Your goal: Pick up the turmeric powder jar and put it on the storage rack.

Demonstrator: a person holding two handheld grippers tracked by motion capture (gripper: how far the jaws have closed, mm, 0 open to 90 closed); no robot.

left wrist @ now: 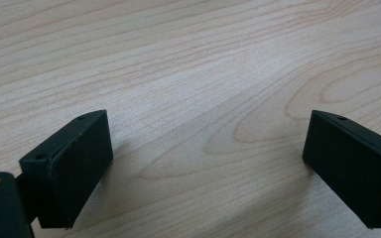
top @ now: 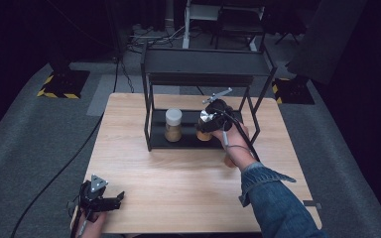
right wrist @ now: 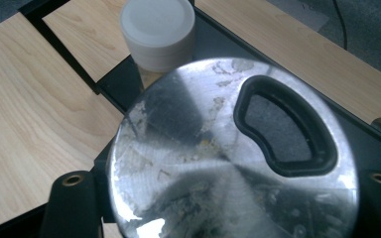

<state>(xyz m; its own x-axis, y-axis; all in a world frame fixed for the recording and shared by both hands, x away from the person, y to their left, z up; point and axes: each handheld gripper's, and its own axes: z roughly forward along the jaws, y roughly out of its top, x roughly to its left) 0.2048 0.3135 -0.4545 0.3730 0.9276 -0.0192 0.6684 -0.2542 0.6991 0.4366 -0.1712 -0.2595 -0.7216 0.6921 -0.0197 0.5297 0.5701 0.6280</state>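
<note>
the right hand-held gripper [top: 204, 130] is closed on a shiny metal-lidded jar [right wrist: 233, 158], at the lower tier of the black metal shelf rack [top: 151, 124], at three o'clock of the white-capped spice jar [top: 173, 125]. i judge the placing almost done; release is left. the left hand-held gripper [top: 119, 198] rests wide open and holds nothing, at seven o'clock on the light wooden table [top: 178, 183].

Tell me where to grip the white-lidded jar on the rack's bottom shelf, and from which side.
Grip the white-lidded jar around its brown body below the lid, coming level from the person's side of the rack. It stands upright; the upper shelf overhangs it, so a top approach looks blocked. The right gripper holds a metal-lidded jar close beside it.
</note>
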